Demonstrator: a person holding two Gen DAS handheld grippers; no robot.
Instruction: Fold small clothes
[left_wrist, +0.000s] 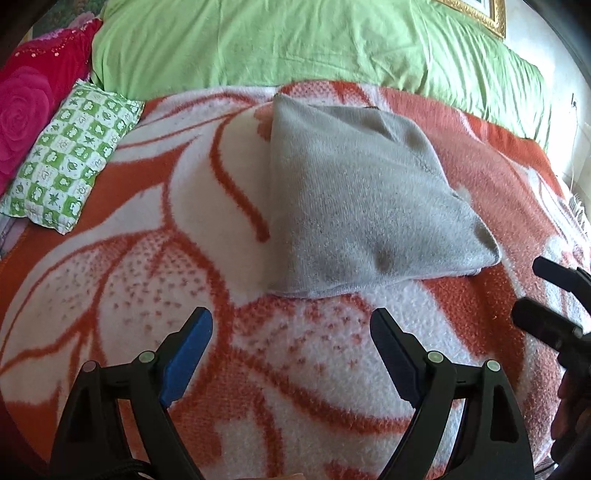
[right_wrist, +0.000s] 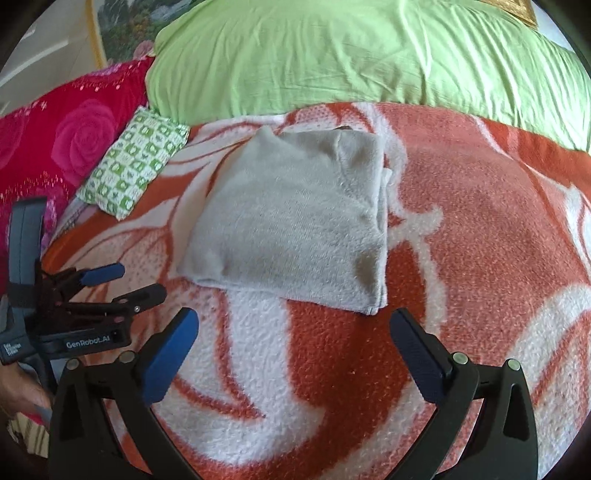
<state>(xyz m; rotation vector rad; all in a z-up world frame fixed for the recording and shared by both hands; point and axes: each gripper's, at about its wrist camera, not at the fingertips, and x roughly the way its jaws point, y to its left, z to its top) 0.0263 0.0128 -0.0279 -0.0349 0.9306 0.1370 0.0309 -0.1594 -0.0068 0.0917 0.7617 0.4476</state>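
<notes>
On the orange-and-white blanket (left_wrist: 147, 280), just ahead of both grippers, lies the grey garment (left_wrist: 354, 206), already folded into a compact, layered square with fairly even edges. The fold looks finished or nearly so; at most some tidying or setting aside remains. The left gripper (left_wrist: 291, 332) and right gripper (right_wrist: 295, 332) hover short of it, fingers spread wide and holding nothing. A green-checked pillow (right_wrist: 136, 162) sits well off to the left.
</notes>
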